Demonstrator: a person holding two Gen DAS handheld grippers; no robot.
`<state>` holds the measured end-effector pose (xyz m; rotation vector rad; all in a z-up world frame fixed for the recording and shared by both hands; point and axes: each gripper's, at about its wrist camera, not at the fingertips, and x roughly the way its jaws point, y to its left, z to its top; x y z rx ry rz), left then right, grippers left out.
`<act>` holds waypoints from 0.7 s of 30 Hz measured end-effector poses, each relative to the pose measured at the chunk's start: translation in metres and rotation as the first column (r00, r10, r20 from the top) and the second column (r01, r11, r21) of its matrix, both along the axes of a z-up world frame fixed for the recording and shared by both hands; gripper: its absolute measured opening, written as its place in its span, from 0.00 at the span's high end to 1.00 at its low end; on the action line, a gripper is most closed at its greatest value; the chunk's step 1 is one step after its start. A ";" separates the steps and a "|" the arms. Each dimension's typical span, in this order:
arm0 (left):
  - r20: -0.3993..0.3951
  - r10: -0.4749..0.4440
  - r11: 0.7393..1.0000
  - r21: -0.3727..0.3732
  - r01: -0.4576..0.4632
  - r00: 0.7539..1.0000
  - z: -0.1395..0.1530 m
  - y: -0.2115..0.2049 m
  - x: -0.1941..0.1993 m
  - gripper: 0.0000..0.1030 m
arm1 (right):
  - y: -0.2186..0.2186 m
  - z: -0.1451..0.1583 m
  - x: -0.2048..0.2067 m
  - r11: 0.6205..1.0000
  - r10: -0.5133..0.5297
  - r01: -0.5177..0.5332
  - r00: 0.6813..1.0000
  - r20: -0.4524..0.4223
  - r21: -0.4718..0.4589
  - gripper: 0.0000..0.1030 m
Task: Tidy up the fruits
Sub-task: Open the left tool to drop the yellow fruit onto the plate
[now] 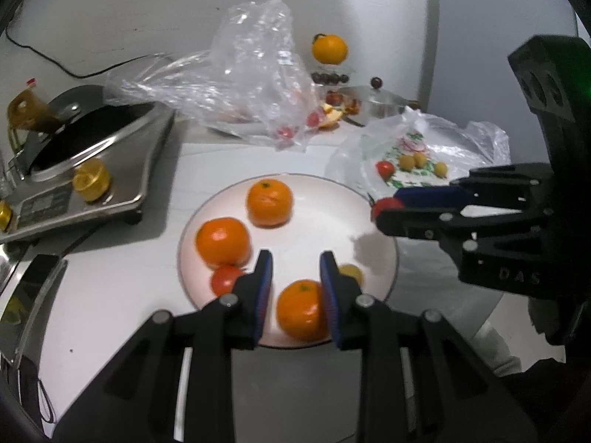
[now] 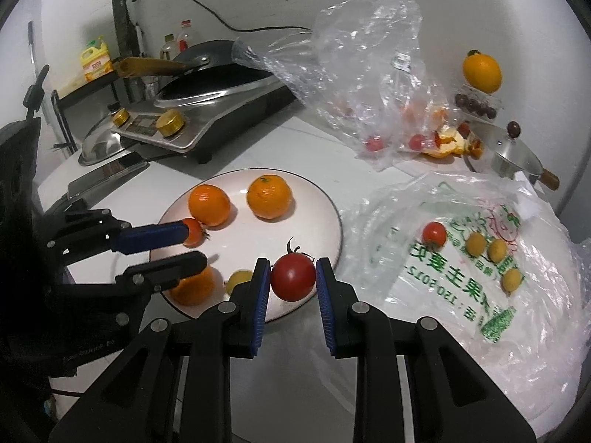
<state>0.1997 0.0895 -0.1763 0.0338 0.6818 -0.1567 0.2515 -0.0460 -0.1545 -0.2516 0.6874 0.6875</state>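
**Grippers.** The left gripper (image 1: pixel 295 258) is seen over the near part of the plate (image 2: pixel 325 203). Its jaws are drawn in to a narrow gap and nothing is gripped between them. The right gripper (image 2: pixel 291 263) is found clamped on a red tomato (image 2: pixel 293 277), which is pressed on both sides by the blue pads (image 2: pixel 260 295). Its green stalk is turned upward.

**Task item.** The held tomato is located at the near right rim of the plate. Whether it touches the plate cannot be told.

**Plate contents.** Three oranges are recorded: one far (image 1: pixel 269 203), one at the left (image 1: pixel 222 240) and one near (image 1: pixel 301 310), the last partly hidden behind the left gripper's right finger. A small tomato (image 1: pixel 225 280) is lodged against the left orange. A small yellow fruit (image 1: pixel 351 273) is noted near the right rim.

**Surroundings.** A printed plastic bag (image 2: pixel 480 313) is spread to the right of the plate. Another tomato (image 2: pixel 434 232) and three yellow fruits (image 2: pixel 475 243) are left lying on it. A crumpled clear bag (image 2: pixel 362 55) is noted at the far side, with orange peel (image 2: pixel 448 140) beside it. A stove (image 2: pixel 207 125) bearing a wok is placed at the far left.
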 end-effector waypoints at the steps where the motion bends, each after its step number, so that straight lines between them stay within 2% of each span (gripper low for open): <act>1: 0.001 0.006 1.000 0.001 -0.006 1.000 0.000 0.003 0.000 0.73 | 0.003 0.000 -0.001 1.000 0.006 -0.006 1.000 0.001 0.001 0.74; 12: 0.005 0.052 0.999 0.004 -0.052 0.999 -0.001 0.028 -0.004 0.73 | 0.033 -0.005 0.002 0.999 0.055 -0.055 0.998 -0.014 0.001 0.74; 15: 0.007 0.061 0.998 0.001 -0.061 0.998 -0.001 0.032 -0.005 0.68 | 0.040 -0.007 0.004 0.998 0.066 -0.066 0.998 -0.023 0.001 0.74; 21: 0.008 0.072 0.997 0.001 -0.072 0.997 -0.001 0.039 -0.007 0.68 | 0.052 -0.015 0.008 0.997 0.081 -0.081 0.996 -0.046 -0.005 0.74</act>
